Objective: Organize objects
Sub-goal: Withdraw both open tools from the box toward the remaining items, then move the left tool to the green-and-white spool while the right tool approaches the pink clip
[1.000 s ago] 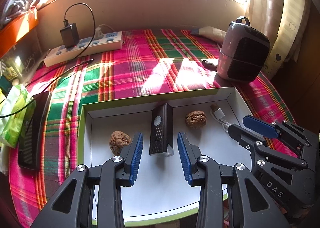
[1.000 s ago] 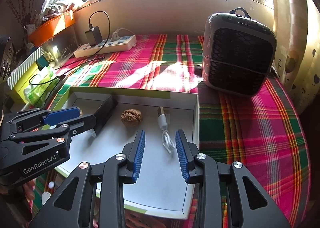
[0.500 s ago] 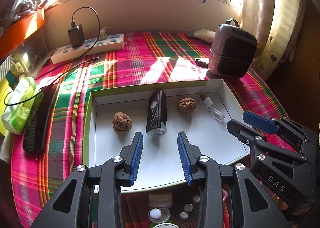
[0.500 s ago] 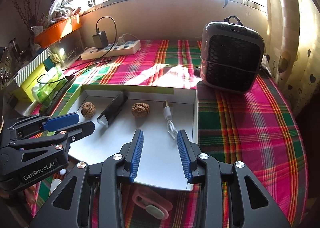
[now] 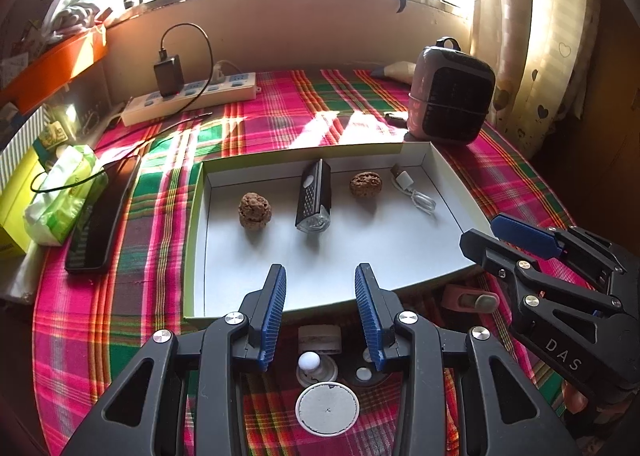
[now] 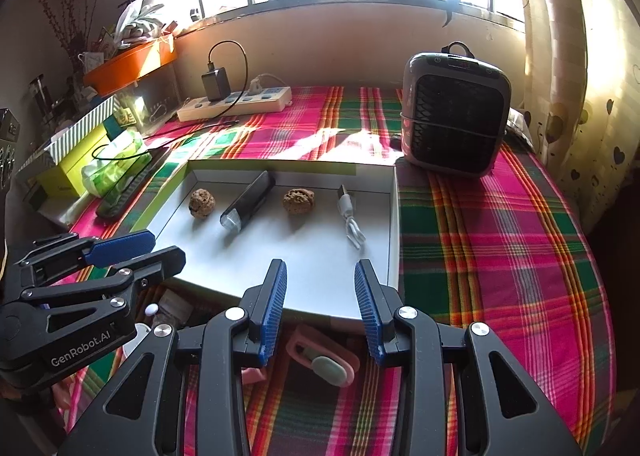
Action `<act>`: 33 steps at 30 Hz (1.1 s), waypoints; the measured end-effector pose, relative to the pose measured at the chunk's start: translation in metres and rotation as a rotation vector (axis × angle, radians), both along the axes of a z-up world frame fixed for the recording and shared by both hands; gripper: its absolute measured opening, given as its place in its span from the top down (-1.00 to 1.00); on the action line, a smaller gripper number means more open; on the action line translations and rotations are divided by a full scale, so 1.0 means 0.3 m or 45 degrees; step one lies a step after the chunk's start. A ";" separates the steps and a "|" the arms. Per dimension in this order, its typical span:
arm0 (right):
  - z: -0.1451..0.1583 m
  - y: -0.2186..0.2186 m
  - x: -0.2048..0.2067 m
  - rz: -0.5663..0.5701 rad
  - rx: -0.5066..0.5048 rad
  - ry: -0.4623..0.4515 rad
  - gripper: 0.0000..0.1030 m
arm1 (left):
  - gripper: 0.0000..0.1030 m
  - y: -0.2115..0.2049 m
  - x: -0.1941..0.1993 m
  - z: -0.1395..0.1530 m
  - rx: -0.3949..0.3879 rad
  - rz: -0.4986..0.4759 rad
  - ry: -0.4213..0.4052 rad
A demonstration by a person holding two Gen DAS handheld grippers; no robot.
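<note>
Poised at the near rim of the white tray (image 5: 460, 192), both held clear of it and empty: left gripper (image 5: 320, 312) with blue pads apart, right gripper (image 6: 320, 306) likewise parted, neither touching anything. Just short of the tray's near edge, on the plaid tablecloth (image 6: 500, 256), unsorted small items, apparently awaiting pickup: a round white disc (image 5: 327, 408), a small white knob (image 5: 309, 360), a pink clip (image 6: 320, 356). Inside the tray, ranged in a loose row toward its far wall and kept apart, probably for tidy sorting: one walnut (image 5: 255, 210) at left, a black flashlight (image 5: 314, 196) lying lens-forward, a second walnut (image 5: 365, 184), a coiled white cable (image 5: 414, 196) at right. Beyond the tray's far right corner, a small heater (image 6: 456, 120); beyond its far left, a power strip (image 5: 188, 98) under the window.
</note>
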State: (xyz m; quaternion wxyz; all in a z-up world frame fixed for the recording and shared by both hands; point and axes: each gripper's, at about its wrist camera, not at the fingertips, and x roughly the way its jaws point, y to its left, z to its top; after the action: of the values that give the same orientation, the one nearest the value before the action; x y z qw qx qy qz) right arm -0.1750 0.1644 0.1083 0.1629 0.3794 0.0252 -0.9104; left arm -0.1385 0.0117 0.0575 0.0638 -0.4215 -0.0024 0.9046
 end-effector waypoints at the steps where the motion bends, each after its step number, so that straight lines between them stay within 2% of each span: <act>1: 0.001 0.001 0.009 -0.003 -0.004 0.004 0.28 | 0.34 -0.001 0.009 -0.001 0.001 0.000 0.002; 16: -0.005 0.036 0.115 -0.018 -0.016 0.037 0.28 | 0.33 -0.073 0.150 -0.008 0.096 0.018 0.035; 26: -0.029 0.051 0.167 -0.008 -0.023 0.035 0.28 | 0.26 -0.103 0.214 -0.066 0.161 -0.008 0.000; 30: -0.043 0.066 0.184 -0.019 -0.026 0.031 0.16 | 0.23 -0.090 0.227 -0.088 0.167 -0.041 -0.018; 33: -0.054 0.075 0.190 -0.021 -0.028 0.020 0.15 | 0.23 -0.079 0.228 -0.104 0.167 -0.047 -0.035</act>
State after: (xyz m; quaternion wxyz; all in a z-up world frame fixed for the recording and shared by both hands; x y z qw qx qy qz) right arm -0.1179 0.1868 0.0923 0.1593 0.3706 0.0133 -0.9149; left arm -0.0700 -0.0121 0.0262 0.1078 -0.4287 -0.0549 0.8953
